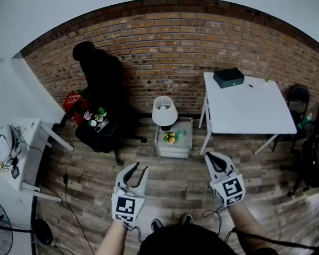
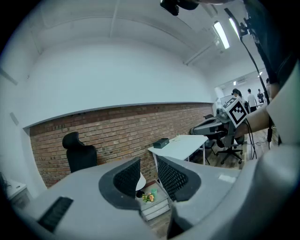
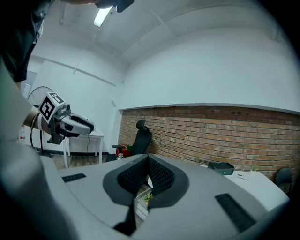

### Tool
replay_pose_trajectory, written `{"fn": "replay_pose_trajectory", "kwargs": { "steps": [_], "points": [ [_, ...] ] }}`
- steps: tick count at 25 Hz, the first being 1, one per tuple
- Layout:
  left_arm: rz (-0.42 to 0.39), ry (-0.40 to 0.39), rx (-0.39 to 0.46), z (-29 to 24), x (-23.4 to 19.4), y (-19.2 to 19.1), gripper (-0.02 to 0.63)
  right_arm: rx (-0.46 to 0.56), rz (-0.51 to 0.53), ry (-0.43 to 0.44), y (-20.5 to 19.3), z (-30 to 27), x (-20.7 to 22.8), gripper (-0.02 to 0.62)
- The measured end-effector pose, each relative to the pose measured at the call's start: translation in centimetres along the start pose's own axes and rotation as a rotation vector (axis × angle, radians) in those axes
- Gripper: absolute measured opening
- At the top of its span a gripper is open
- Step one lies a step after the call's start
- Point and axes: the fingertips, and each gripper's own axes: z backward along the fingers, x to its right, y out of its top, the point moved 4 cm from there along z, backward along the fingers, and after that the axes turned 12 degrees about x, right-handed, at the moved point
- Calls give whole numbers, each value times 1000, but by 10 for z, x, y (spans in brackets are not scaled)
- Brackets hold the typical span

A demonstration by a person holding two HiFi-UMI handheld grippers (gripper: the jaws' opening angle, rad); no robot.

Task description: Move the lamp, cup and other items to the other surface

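A white-shaded lamp (image 1: 164, 110) stands on a low side table (image 1: 184, 146) against the brick wall, with orange flowers (image 1: 170, 137) and a green cup (image 1: 180, 133) beside it. My left gripper (image 1: 141, 168) hovers over the floor short of that table, its jaws apart with nothing between them. Through the gap of the left gripper (image 2: 148, 166) I see the lamp (image 2: 140, 181) and the flowers (image 2: 149, 197). My right gripper (image 1: 210, 156) is held level to the right, shut and empty. In its own view the pads of the right gripper (image 3: 147, 161) meet at the tips.
A white table (image 1: 249, 111) at the right carries a dark box (image 1: 228, 77). A black office chair (image 1: 102, 95) with flowers (image 1: 95, 118) on its seat stands left, beside a red basket (image 1: 72, 101). A white desk (image 1: 29, 137) and a fan (image 1: 2, 234) are at far left.
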Motion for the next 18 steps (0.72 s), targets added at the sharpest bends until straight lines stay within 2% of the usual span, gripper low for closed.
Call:
{"fn": "replay_pose_trajectory", "kwargs": {
  "steps": [12,15,16,18],
  "points": [
    [-10,2,-13,-22,37,10,114,9,-28,14,-3,19,38,5],
    [18,5,-14,-22,49,8,129,35,-46,24,-12,28,47,8],
    [34,3,-16,-22,53,8,146,52,-47,35,-15,29,50,34],
    [61,-12,-29,-22,58,6,198,71,-52,55,-18,31,53,137]
  ]
}}
